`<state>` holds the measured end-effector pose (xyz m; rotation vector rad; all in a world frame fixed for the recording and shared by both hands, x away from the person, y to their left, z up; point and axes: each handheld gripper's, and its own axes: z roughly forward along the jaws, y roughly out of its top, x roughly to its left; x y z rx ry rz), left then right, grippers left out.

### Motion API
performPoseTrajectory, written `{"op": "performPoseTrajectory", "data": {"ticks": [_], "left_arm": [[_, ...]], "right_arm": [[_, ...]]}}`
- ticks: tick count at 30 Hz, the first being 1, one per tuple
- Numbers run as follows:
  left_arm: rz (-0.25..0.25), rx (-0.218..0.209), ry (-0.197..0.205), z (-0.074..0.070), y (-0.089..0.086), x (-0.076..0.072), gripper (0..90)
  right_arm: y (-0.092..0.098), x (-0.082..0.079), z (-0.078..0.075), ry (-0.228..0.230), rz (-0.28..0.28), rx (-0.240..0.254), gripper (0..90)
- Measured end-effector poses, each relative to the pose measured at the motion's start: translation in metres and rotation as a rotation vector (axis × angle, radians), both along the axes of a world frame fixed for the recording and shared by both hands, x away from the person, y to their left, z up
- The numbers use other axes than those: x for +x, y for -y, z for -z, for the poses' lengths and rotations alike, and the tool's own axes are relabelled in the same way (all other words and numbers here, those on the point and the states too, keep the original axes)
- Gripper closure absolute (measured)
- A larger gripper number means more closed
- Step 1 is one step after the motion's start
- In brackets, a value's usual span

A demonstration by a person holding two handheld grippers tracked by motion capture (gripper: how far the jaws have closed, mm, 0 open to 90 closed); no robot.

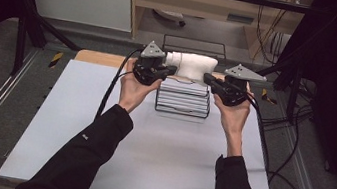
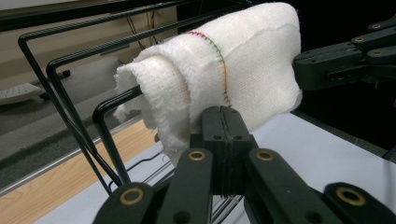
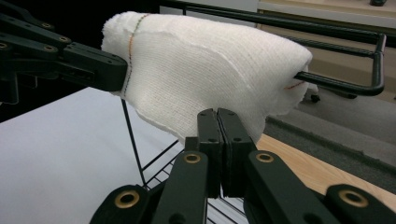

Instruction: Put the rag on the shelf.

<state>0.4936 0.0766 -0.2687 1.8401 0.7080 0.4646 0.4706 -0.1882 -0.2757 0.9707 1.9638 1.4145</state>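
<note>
Both claws (left [image 1: 172, 70], right [image 1: 209, 79]) pinch the towel [image 1: 192, 65]

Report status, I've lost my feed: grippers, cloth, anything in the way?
Left gripper and right gripper both shut on white cloth. Cloth draped over black wire rack. Nothing in the way.

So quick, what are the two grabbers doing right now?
Left gripper: jaws closed on the white cloth.
Right gripper: jaws closed on the same cloth.
</note>
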Motion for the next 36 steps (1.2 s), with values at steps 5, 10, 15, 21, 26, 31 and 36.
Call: {"op": "performPoseTrajectory", "data": {"ticks": [5,10,15,21,26,31,36], "left_arm": [[0.003,0.006,-0.002,-0.002,-0.007,-0.006,82.8],[0.006,0.023,-0.021,-0.001,-0.016,-0.014,70.8],[0.016,0.05,-0.067,0.006,-0.028,-0.021,56.0],[0.015,0.057,-0.11,0.021,-0.049,-0.034,41.1],[0.01,0.074,-0.134,0.034,-0.067,-0.045,29.1],[-0.011,0.093,-0.152,0.052,-0.087,-0.058,23.1],[-0.034,0.101,-0.186,0.075,-0.108,-0.071,19.0]], "right_arm": [[0.004,-0.008,-0.005,0.001,-0.016,0.009,79.4],[0.01,-0.018,-0.01,-0.014,-0.022,0.028,64.8],[0.013,-0.028,-0.01,-0.037,-0.023,0.023,47.1],[0.014,-0.036,-0.001,-0.076,-0.031,0.025,29.9],[0.014,-0.04,0.009,-0.097,-0.044,0.029,18.1],[0.012,-0.044,0.021,-0.127,-0.051,0.004,11.6],[0.01,-0.048,0.038,-0.167,-0.067,-0.004,7.1]]}}
